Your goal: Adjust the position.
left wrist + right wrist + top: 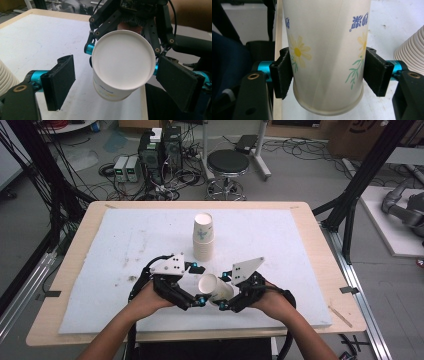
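White mat (125, 270); right gripper (327, 72) fingers pinch daisy-printed cup (324, 50); left gripper (117, 82) fingers spread.

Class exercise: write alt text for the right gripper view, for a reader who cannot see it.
A white paper cup printed with daisies is clamped between the right tongs' two black pads, its base toward the camera. A stack of cups stands at the right edge on the white mat.

One camera looks down over the desk (300, 235) from above; two ride close, facing the same paper cup (122, 65).
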Motion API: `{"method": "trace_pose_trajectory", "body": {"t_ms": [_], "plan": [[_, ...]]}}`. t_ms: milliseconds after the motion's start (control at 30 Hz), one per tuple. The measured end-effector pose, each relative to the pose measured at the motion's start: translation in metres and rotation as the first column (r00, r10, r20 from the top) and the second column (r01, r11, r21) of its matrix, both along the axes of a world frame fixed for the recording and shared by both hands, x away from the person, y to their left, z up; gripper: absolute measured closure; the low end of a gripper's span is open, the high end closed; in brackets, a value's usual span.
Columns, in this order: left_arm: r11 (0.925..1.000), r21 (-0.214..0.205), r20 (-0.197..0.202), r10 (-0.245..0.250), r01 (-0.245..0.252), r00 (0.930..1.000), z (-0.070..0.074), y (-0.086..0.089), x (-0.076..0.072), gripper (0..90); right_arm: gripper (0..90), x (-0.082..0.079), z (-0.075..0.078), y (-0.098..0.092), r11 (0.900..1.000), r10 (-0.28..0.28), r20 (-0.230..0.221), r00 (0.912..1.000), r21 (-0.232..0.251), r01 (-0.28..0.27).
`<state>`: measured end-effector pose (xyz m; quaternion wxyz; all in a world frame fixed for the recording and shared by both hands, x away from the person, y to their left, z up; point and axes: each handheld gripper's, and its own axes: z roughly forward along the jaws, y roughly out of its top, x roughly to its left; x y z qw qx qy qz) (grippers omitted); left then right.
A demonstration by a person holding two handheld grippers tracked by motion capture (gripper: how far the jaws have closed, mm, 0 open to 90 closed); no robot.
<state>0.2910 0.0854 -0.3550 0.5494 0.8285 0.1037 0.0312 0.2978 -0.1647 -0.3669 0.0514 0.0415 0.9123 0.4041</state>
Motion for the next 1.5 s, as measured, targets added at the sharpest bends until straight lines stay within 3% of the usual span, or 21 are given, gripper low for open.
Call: {"method": "trace_pose_trajectory", "body": {"t_ms": [167,200,400,700,833,967,1367,1500], "plan": [[0.9993,0.032,-0.003,-0.017,0.017,0.9998,-0.002,-0.006,0.0,15.7,31.8,0.002,0.003,0.004,0.9974,0.022,0.004,0.9998,-0.069,-0.021],[0.9988,0.043,-0.003,-0.021,0.022,0.9998,-0.003,-0.007,0.0,15.7,31.8,0.001,0.005,0.006,0.994,0.028,0.009,0.9996,-0.106,-0.027],[0.996,0.081,-0.01,-0.039,0.039,0.9992,-0.003,-0.011,0.001,15.8,31.8,0.001,0.009,0.008,0.9869,0.048,0.006,0.9988,-0.155,-0.047],[0.9924,0.11,-0.021,-0.053,0.055,0.9984,-0.005,-0.019,0.002,16.2,31.8,-0.001,0.018,0.019,0.9526,0.091,0.025,0.9955,-0.294,-0.08],[0.991,0.121,-0.026,-0.054,0.056,0.9982,-0.006,-0.021,0.002,16.6,31.7,-0.002,0.018,0.022,0.9453,0.101,0.028,0.9945,-0.314,-0.087],[0.9896,0.131,-0.035,-0.055,0.059,0.9979,-0.007,-0.022,0.002,17.6,31.7,-0.002,0.017,0.022,0.945,0.103,0.028,0.9943,-0.315,-0.089],[0.9804,0.164,-0.043,-0.104,0.109,0.9937,-0.01,-0.024,0.002,32.6,31.7,-0.003,0.014,0.024,0.9382,0.097,0.009,0.9952,-0.335,-0.089],[0.9794,0.17,-0.031,-0.106,0.11,0.9939,-0.011,-0.022,0.001,34.7,31.8,-0.001,0.012,0.022,0.943,0.102,-0.003,0.9948,-0.318,-0.098]]}}
